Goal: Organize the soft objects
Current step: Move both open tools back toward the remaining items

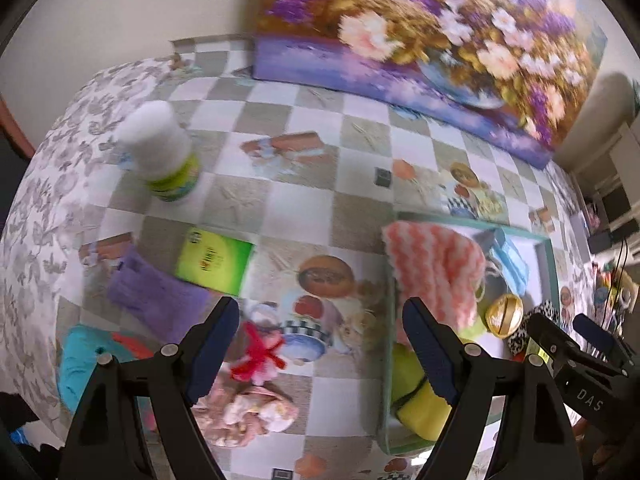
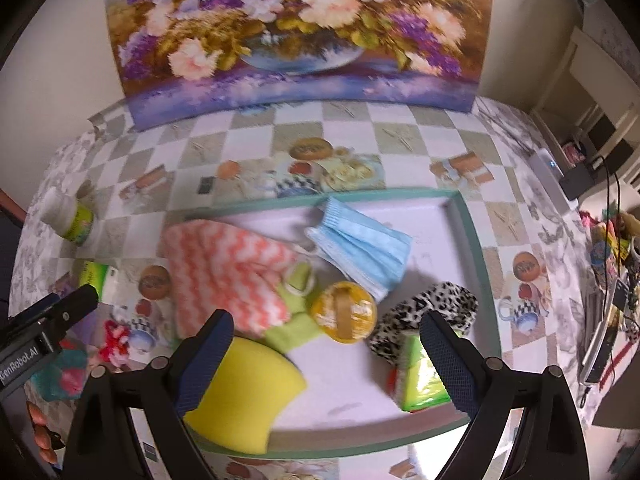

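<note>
Right gripper [image 2: 326,354] jaws spread, empty, over tray [image 2: 476,240] | yellow sponge [image 2: 248,392] beneath | left gripper [image 1: 320,344] spread, empty, above pink cloth [image 1: 248,408]

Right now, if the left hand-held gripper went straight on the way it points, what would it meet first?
Most likely the pink bundle tied with red yarn on the tablecloth, which lies between the open left hand-held gripper's fingers; depth is uncertain.
</note>
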The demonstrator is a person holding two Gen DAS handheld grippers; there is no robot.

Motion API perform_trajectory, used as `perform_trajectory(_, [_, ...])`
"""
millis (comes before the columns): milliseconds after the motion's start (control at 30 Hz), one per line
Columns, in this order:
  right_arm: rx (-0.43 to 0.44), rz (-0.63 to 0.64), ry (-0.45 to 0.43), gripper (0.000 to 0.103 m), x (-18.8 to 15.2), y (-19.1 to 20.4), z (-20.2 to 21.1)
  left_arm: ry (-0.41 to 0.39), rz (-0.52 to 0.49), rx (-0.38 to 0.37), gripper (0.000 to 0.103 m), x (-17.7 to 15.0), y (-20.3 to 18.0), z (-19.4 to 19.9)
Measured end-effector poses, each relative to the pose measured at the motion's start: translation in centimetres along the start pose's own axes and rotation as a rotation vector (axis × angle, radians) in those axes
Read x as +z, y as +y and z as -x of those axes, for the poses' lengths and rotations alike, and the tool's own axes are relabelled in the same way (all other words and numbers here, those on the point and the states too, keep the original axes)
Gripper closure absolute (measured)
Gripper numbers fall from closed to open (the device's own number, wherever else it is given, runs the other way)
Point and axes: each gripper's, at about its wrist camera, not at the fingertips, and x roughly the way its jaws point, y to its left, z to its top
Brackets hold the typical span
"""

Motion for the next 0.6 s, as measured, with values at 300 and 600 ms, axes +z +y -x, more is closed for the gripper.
perform_trajectory(300, [0.052, 0.040, -0.041, 0.007, 0.5, 3.6, 0.9, -0.043, 0.096, 0.055, 0.019, 0.8, 6.2, 2.0])
perform_trajectory(600, [0.128, 0.130, -0.043, 0.007, 0.3, 10.0, 0.7, -0.034, 0.202, 0.120, 0.019, 0.9, 12.9, 2.4])
